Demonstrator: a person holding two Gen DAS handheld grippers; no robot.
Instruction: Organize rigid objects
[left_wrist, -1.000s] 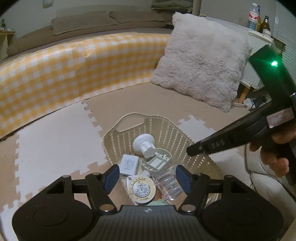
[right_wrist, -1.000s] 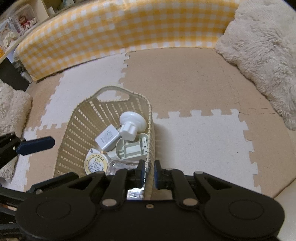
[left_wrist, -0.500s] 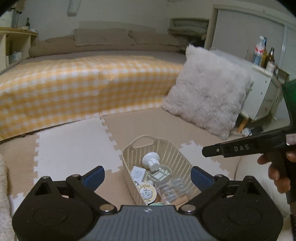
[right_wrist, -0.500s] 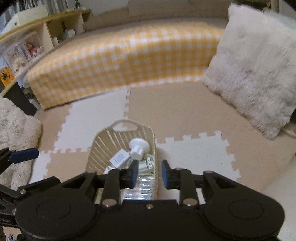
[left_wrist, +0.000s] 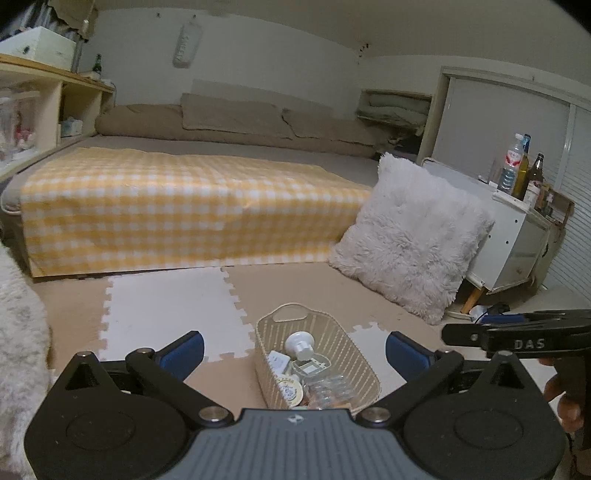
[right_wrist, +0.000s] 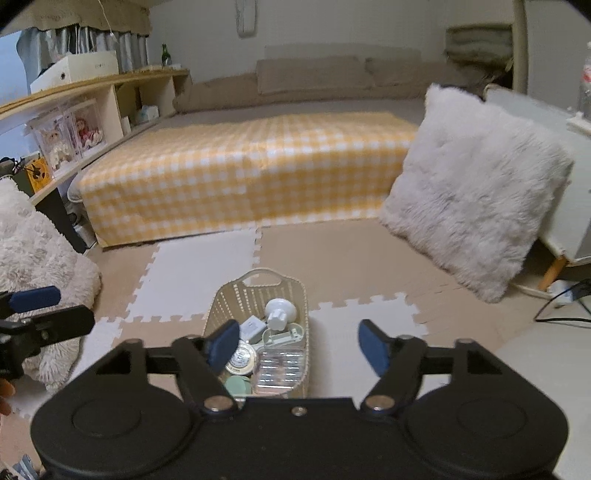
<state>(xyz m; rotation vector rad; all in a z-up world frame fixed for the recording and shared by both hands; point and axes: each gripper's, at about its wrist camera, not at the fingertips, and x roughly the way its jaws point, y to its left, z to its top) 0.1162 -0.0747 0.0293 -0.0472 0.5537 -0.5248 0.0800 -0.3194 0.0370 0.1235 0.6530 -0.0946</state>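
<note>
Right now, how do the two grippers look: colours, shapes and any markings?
Both are black plastic with round pivot housings and silver bolts. The left gripper has blue finger pads and a ribbed grey plate. The right gripper also has blue pads; its side reads "DAS" in the left view.

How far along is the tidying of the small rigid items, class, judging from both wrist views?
Done: the beige slotted plastic basket on the foam mat already holds the white knob-shaped fixture, white adapter block, round labelled tin and clear plastic case. In hand: nothing; the left gripper and right gripper are opening, empty. Left: no loose items show on the mat.
</note>
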